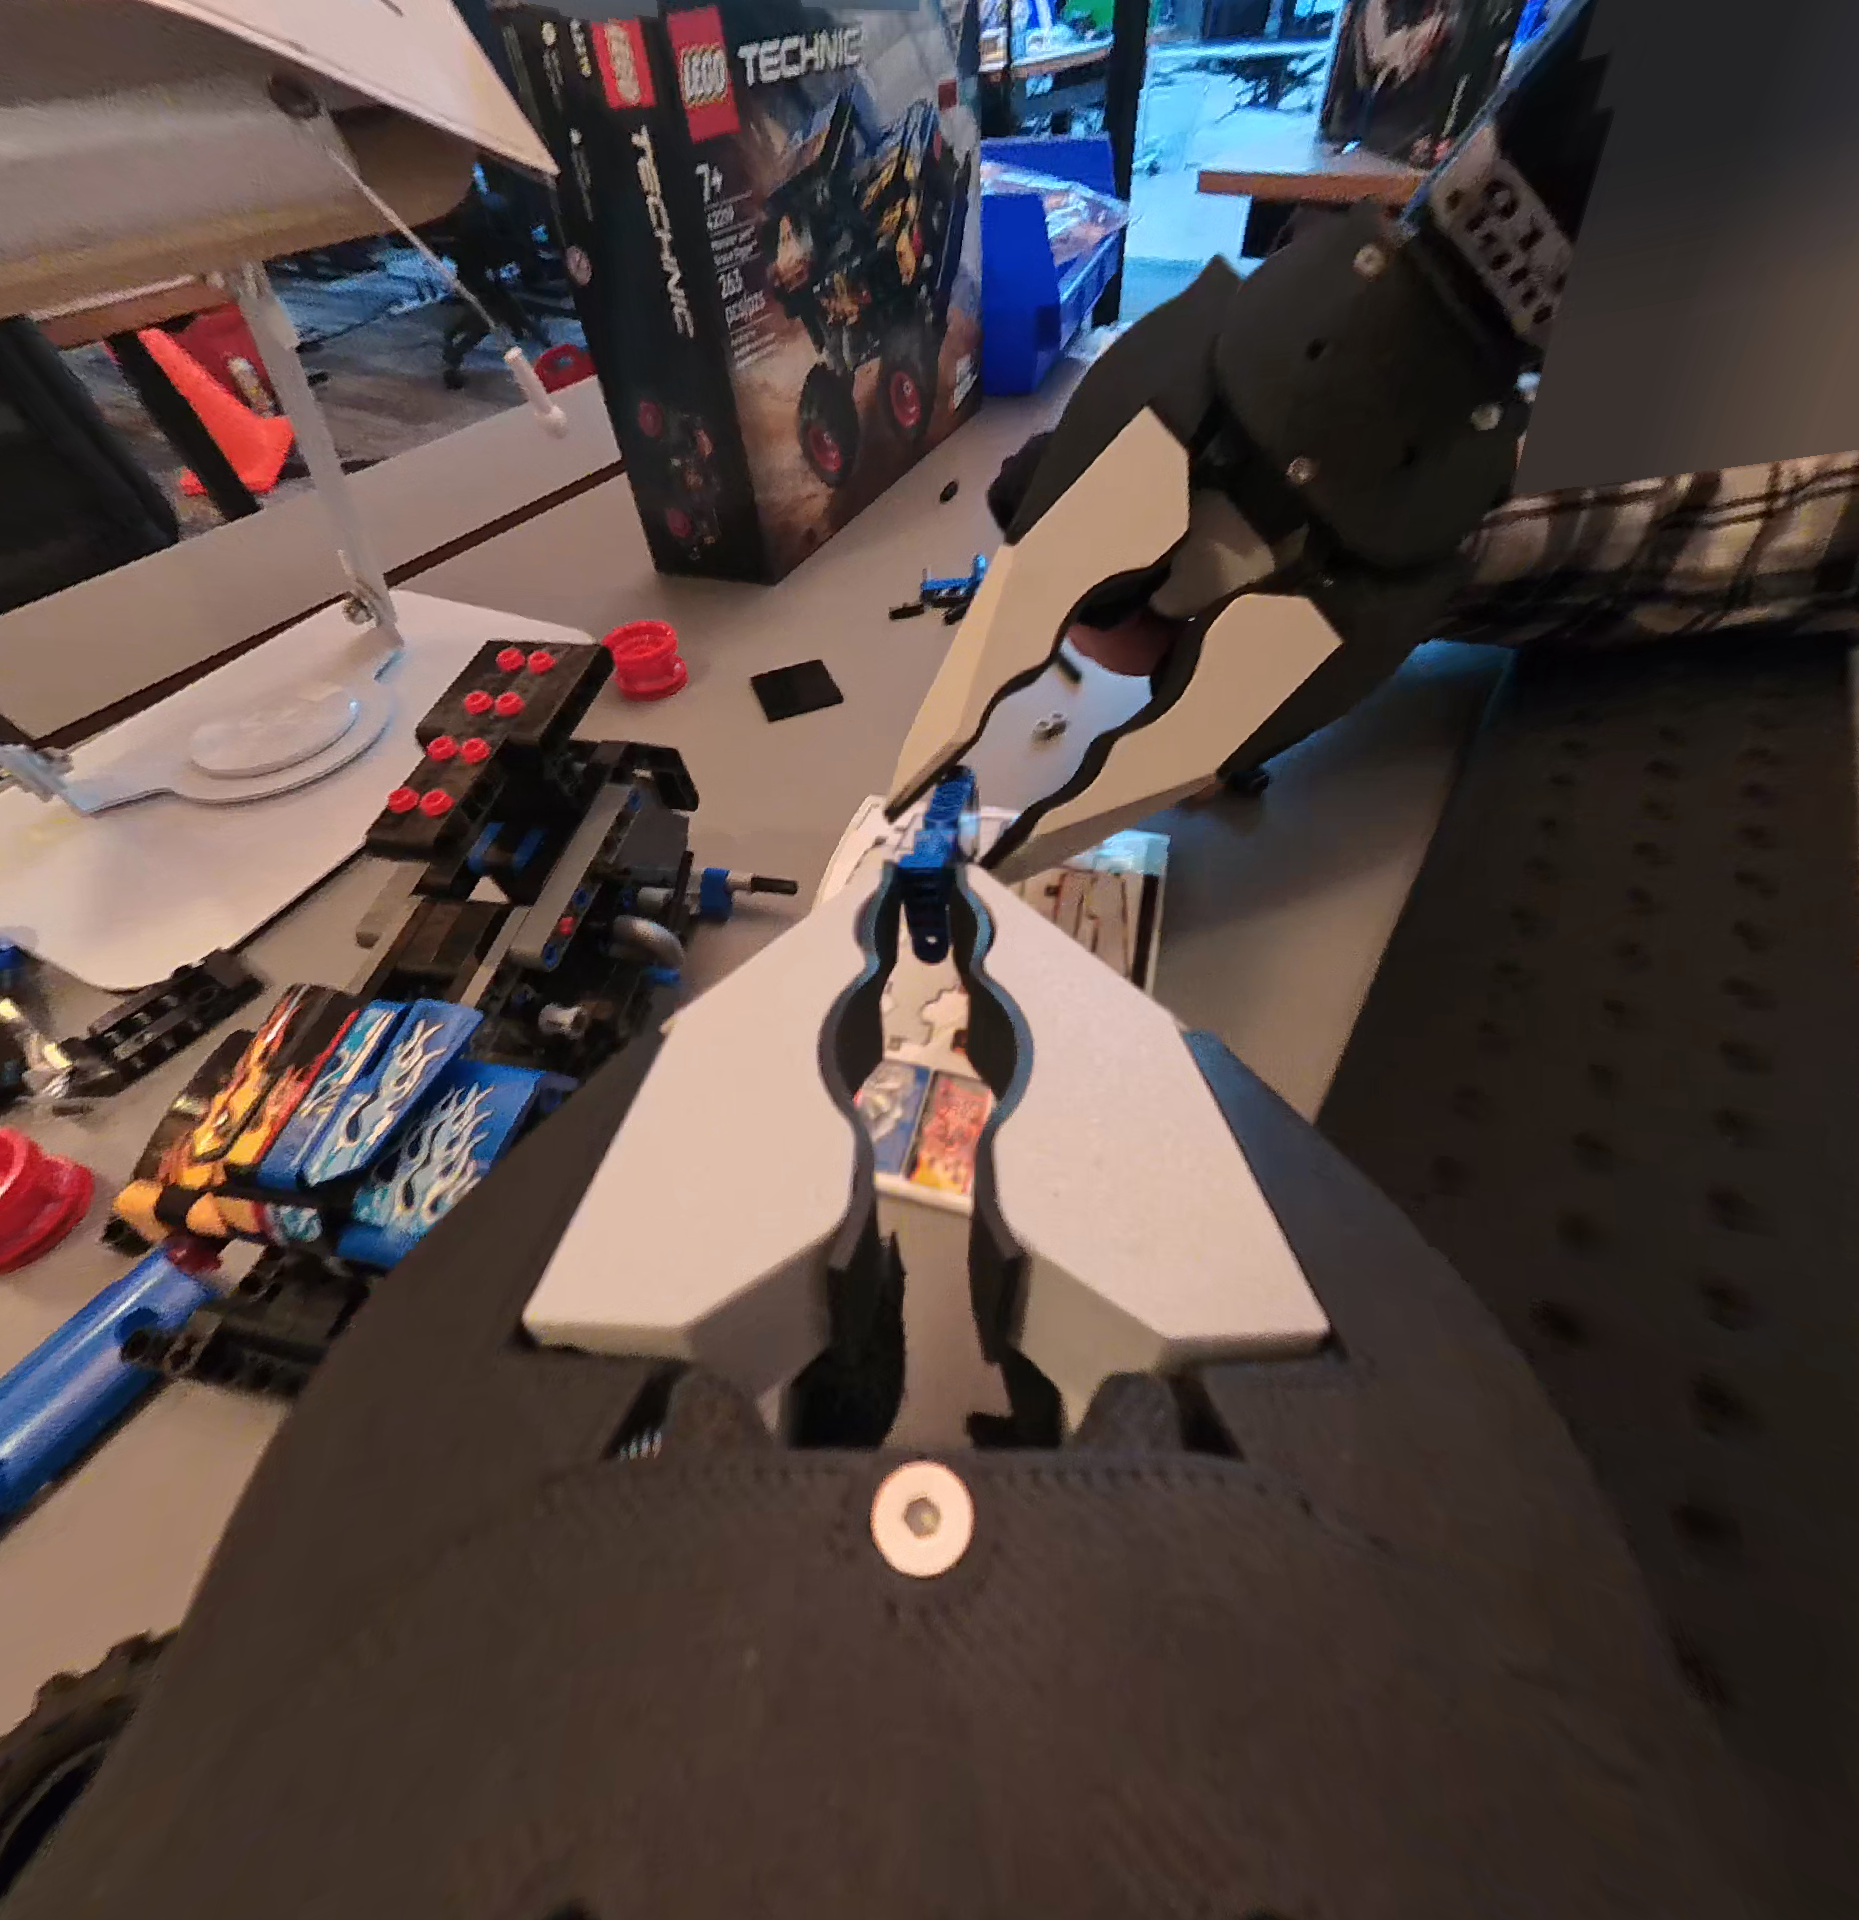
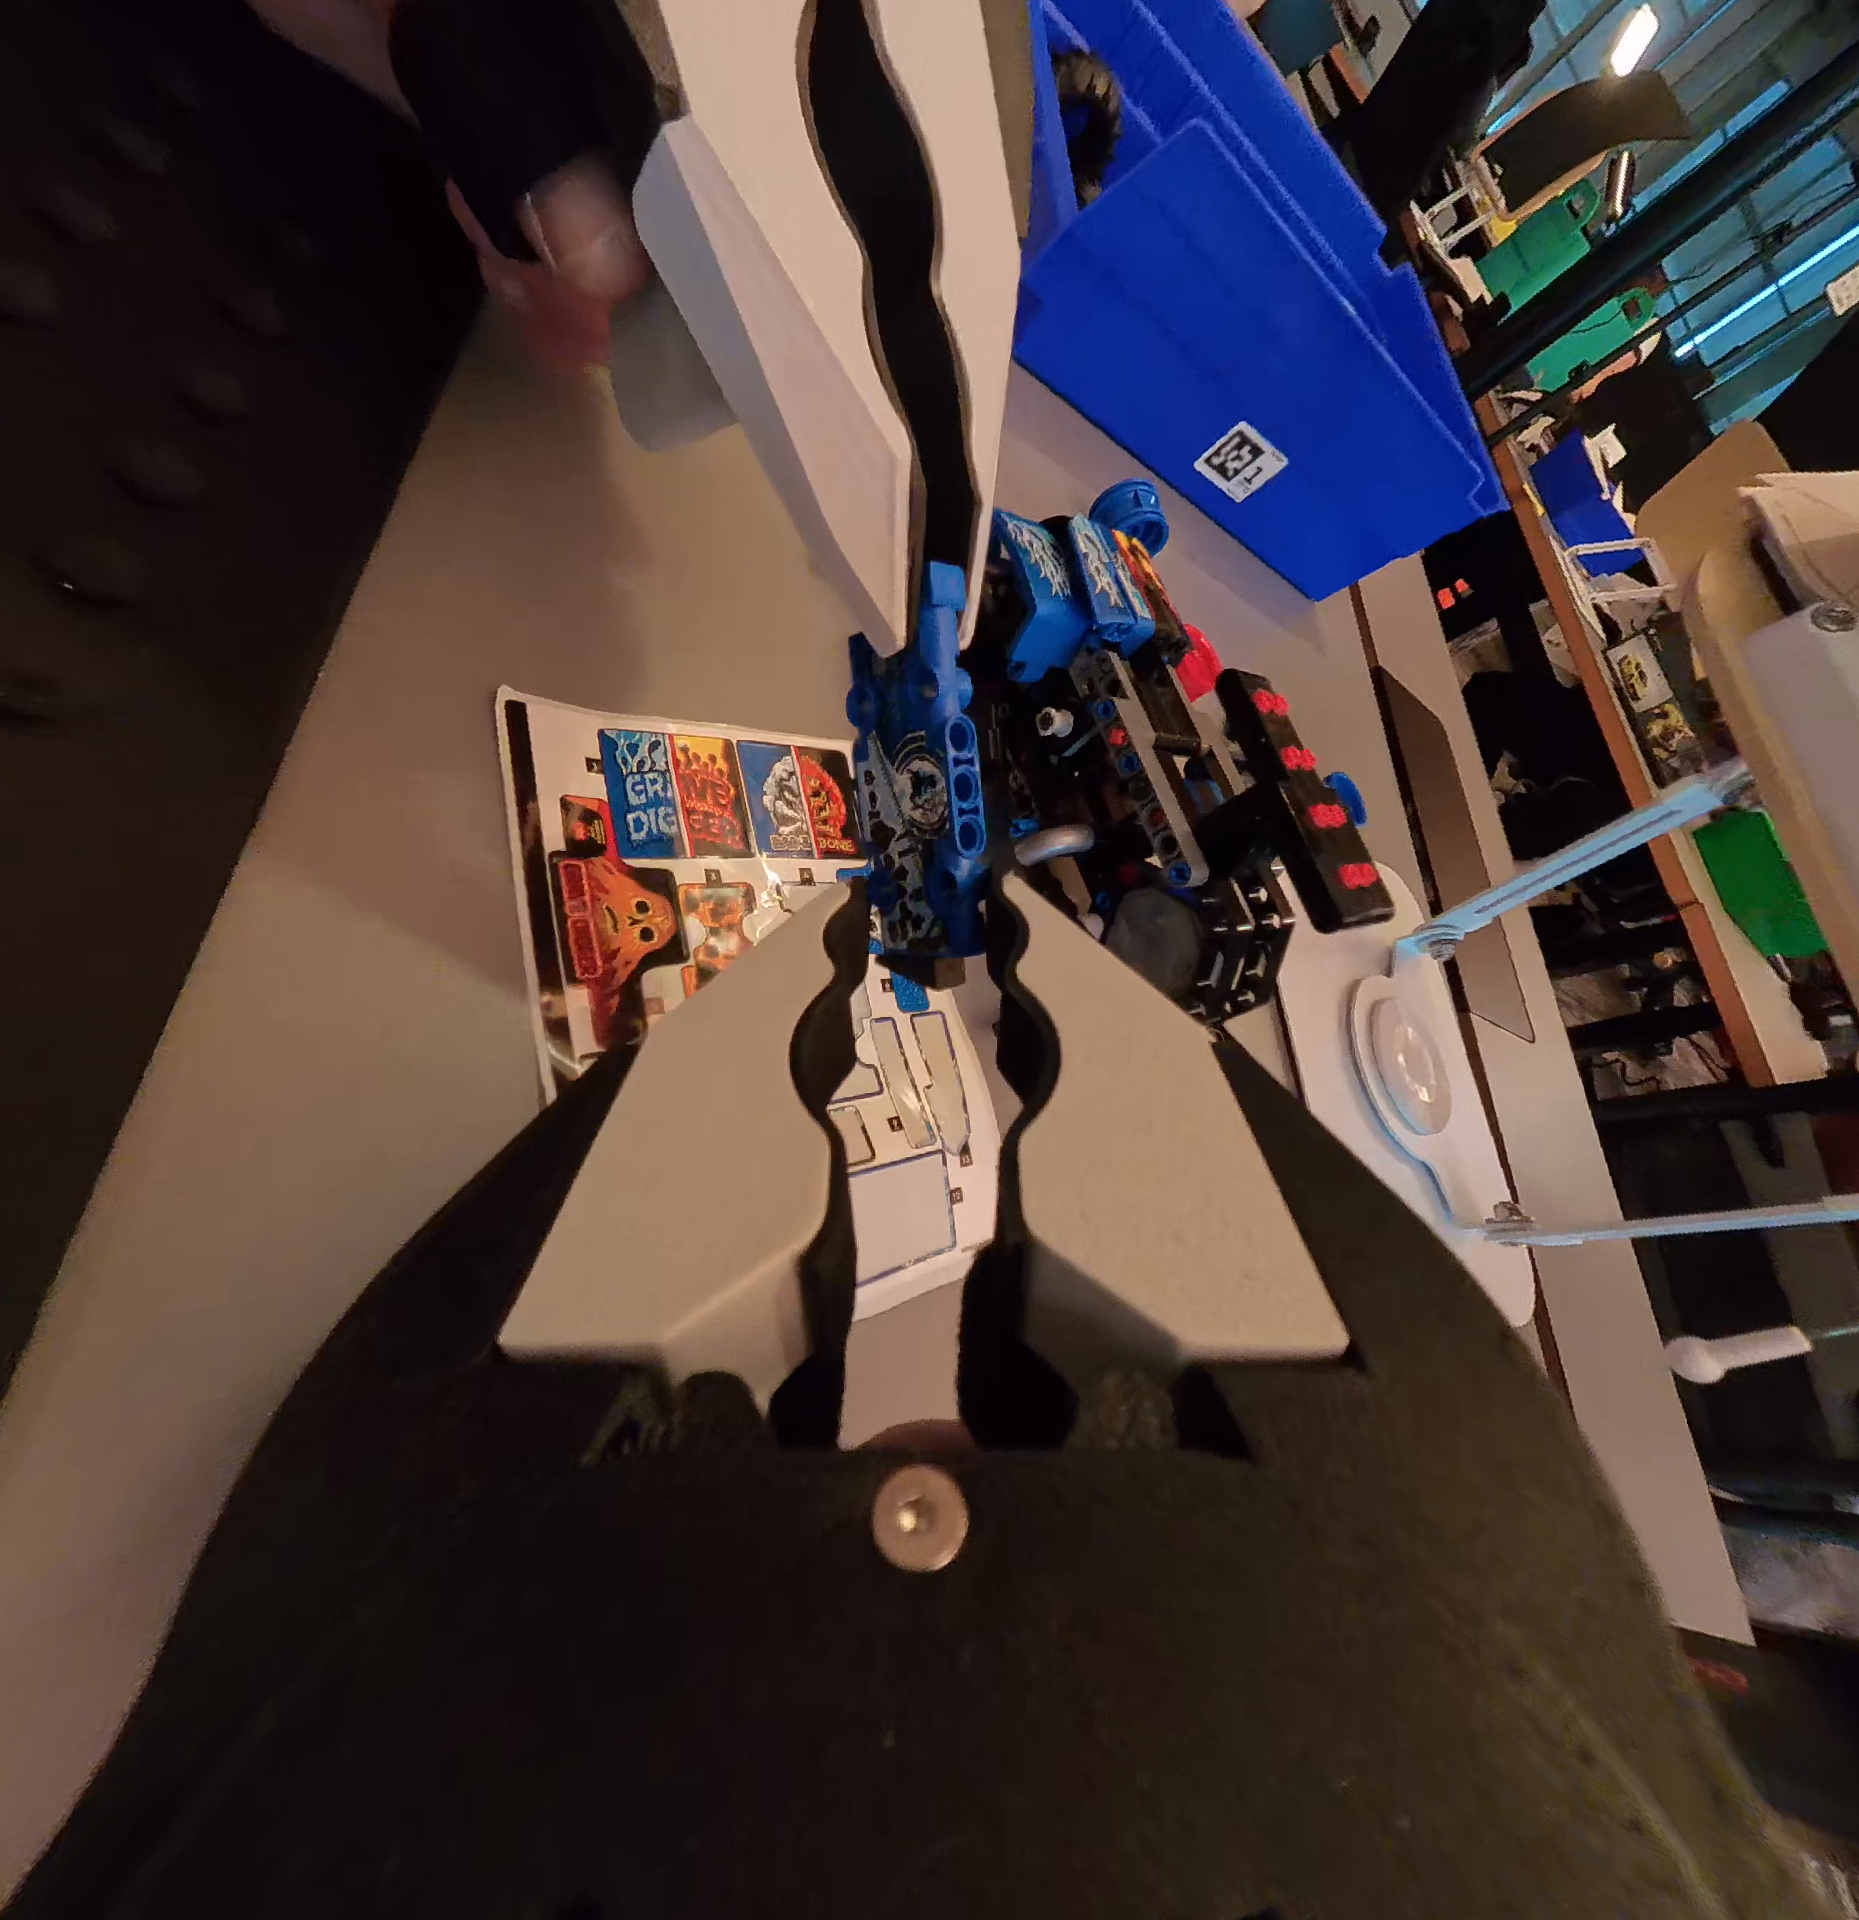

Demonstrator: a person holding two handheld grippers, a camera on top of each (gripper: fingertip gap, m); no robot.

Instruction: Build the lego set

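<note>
Two hand-held grippers meet over one blue panel piece [image 2: 920, 790], held in the air above the sticker sheet [image 2: 634, 852] on the grey worktop [image 1: 551, 582]. My left hand-held gripper [image 1: 927, 883] is clenched on the piece's near end at 12 o'clock in its own view. My right hand-held gripper [image 2: 920, 904] has its jaws parted either side of the piece's opposite end; whether its pads bear on the piece I cannot tell.

Step in hand, as I judge it: preparing a side panel for the partly built truck chassis [image 1: 551, 883], which lies at 9 o'clock from the left hand-held gripper. Flame-printed panels [image 1: 364, 1122] lie at 8 o'clock, a red wheel hub [image 1: 646, 657] at 11 o'clock, the set's box [image 1: 779, 291] at 12 o'clock.

Next move calls for:
1. Right jaws to seat squarely on the piece.
2. Left grip to hold steady while the piece is aligned with the chassis pin holes.
</note>
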